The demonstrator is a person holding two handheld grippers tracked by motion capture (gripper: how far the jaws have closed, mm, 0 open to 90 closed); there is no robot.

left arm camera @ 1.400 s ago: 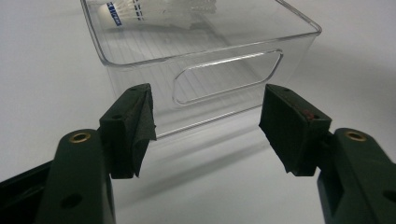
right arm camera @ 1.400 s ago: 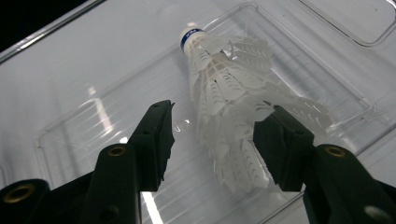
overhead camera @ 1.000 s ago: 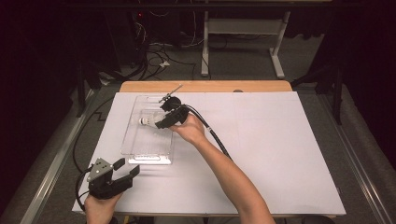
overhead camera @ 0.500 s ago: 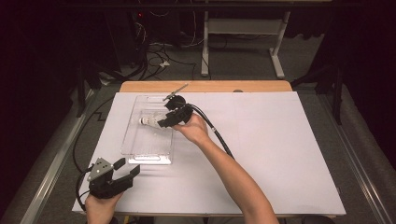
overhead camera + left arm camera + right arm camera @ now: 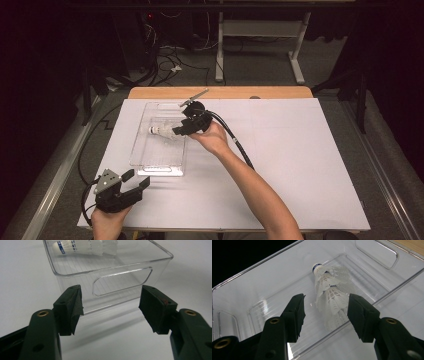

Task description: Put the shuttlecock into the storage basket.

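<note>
At the near left corner of the white table (image 5: 300, 165), the left gripper (image 5: 131, 186) rests with jaws spread, holding nothing, facing the clear bin's (image 5: 141, 152) near handle wall. Farther off, the right gripper (image 5: 178, 131) hovers over the bin, jaws apart (nothing between them), above stacked shuttlecocks (image 5: 329, 293) lying inside.

White feathered shuttlecocks (image 5: 329, 293) nested, lying inside clear plastic bin (image 5: 145, 155).
</note>
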